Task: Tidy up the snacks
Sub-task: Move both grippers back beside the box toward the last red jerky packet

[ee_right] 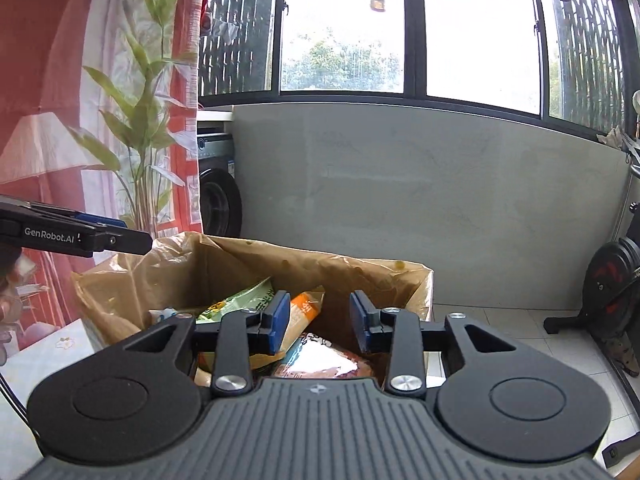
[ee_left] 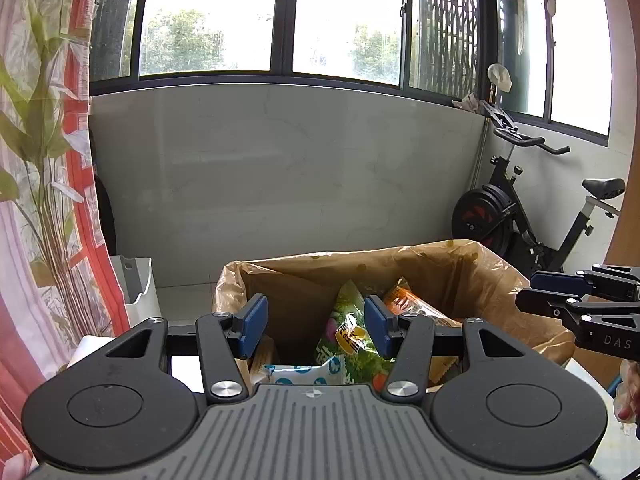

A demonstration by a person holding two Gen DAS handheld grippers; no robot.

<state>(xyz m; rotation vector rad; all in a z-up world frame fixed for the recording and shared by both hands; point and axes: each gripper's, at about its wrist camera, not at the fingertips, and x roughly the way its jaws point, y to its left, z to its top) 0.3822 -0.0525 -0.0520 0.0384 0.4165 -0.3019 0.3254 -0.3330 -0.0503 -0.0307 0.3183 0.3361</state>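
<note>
Both grippers hang over the brown bag (ee_left: 440, 276), nothing in either. Left gripper (ee_left: 316, 326): jaws roughly half open, empty. Right gripper (ee_right: 320, 322): jaws narrower, also empty. Snacks sit in the bag: green packet (ee_left: 348, 332), orange packet (ee_right: 304, 312), white-and-blue packet (ee_left: 300, 374), a shiny pack (ee_right: 320, 360). Looks mostly packed; can't see any strays on the worktop (ee_right: 52, 356), so what's left is unclear.

I see my left gripper (ee_left: 316, 328) at the lower centre of its frame, jaws apart, holding nothing. My right gripper (ee_right: 320, 322) sits lower centre too, jaws narrower, also empty.
</note>
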